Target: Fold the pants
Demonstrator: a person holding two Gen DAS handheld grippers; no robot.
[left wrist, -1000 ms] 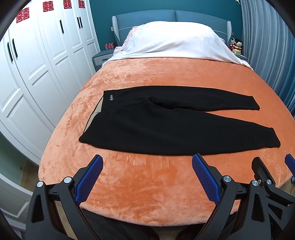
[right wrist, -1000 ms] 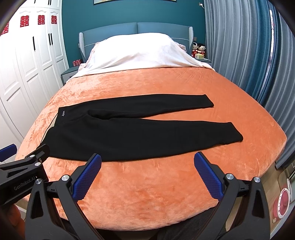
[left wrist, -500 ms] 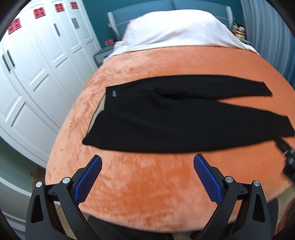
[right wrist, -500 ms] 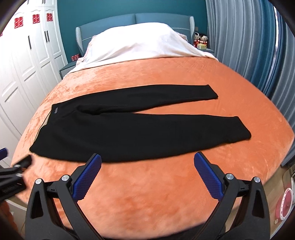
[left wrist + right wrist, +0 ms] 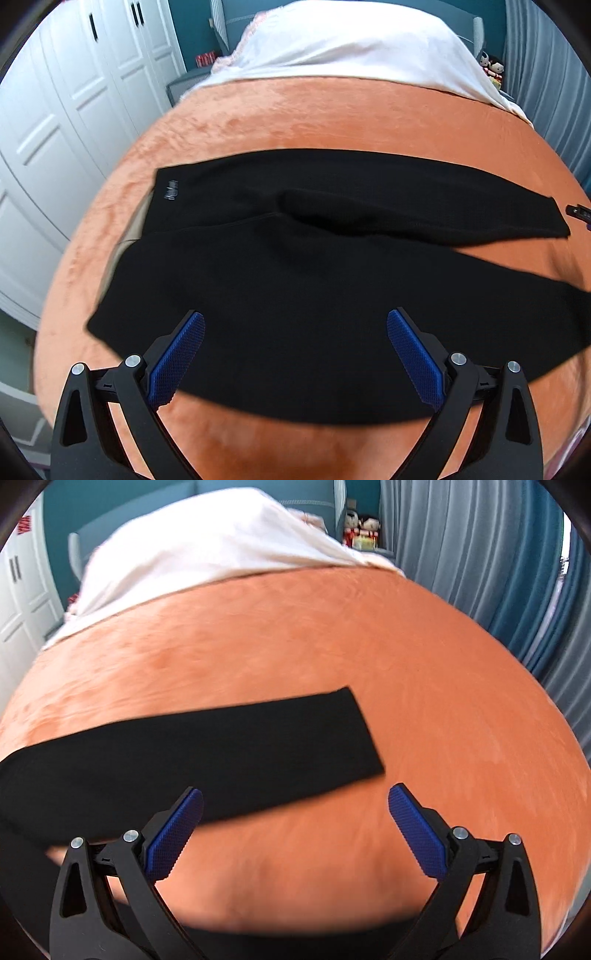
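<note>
The black knit pants (image 5: 303, 280) lie flat and unfolded across the orange plush bed cover (image 5: 332, 122), waistband toward the white wardrobe doors (image 5: 74, 110), legs spread apart toward the curtain side. Within the last second both tools have dropped from the foot of the bed to just above the pants. The left hand-held gripper (image 5: 295, 354) now hangs released, jaws wide, over the near leg close to the waistband. The right hand-held gripper (image 5: 295, 830), likewise released, sits just short of the far leg's cuff (image 5: 364, 734). Nothing is grasped yet; the first fold looks imminent, probably pinching near edges.
</note>
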